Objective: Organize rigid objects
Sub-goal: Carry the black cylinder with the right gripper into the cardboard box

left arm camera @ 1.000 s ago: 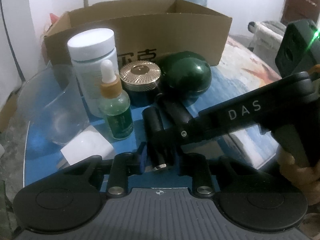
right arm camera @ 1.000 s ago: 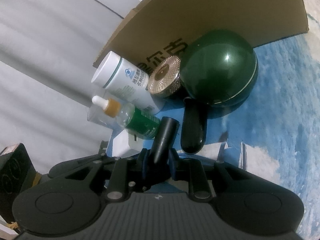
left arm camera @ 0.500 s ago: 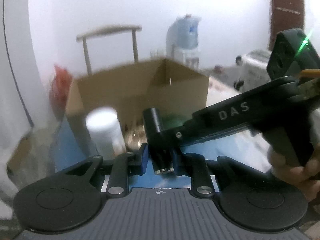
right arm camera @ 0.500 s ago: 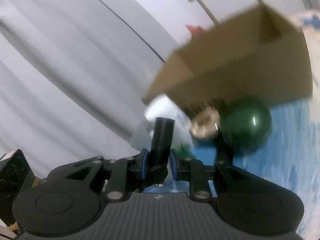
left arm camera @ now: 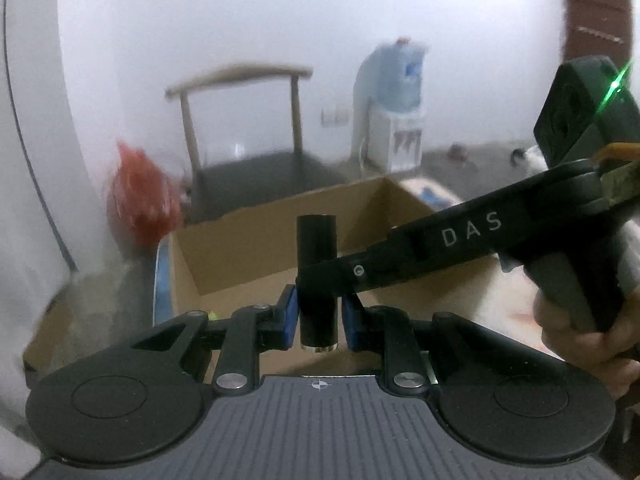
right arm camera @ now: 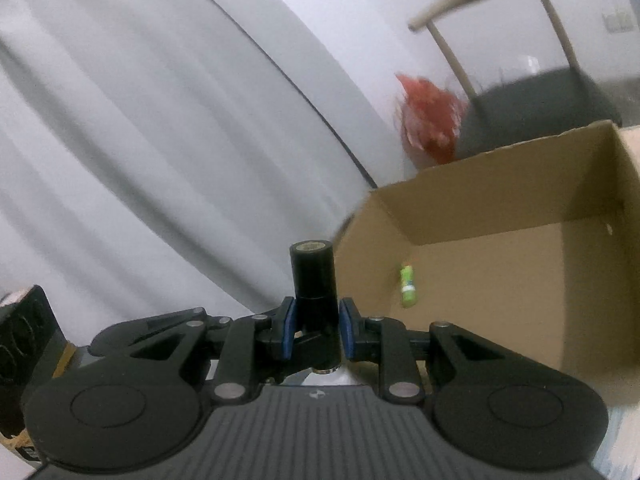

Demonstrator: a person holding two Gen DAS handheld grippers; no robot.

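Cardboard box: the open brown cardboard box point(right arm camera: 520, 248) fills the right wrist view from 1 to 4 o'clock, its mouth facing up and towards me; in the left wrist view it sits dead ahead at 12 o'clock, behind the grip.
Box contents: one small green tube point(right arm camera: 408, 290) lies on the box floor near the left wall; the rest of the floor that I can see is bare.
Right gripper: the right gripper point(left arm camera: 320, 280) reaches in from 3 o'clock across the left one, its fingers clamped on the tube at its middle.
Left gripper: the left gripper point(left arm camera: 318, 318) has its blue-padded fingers point(left arm camera: 289, 316) pressed together on the lower end of the same tube.
Held thing: the slim black cylindrical tube point(left arm camera: 317, 248) with a metal-rimmed end stands nearly upright, long axis running 6 to 12 o'clock, and it hangs in the air, off the desk.
Key relation: the box opening lies beyond and below the tube at 12 to 1 o'clock. Both hands look equally near, I'd say, so the tube must travel forward over the near wall before either grip lets go.
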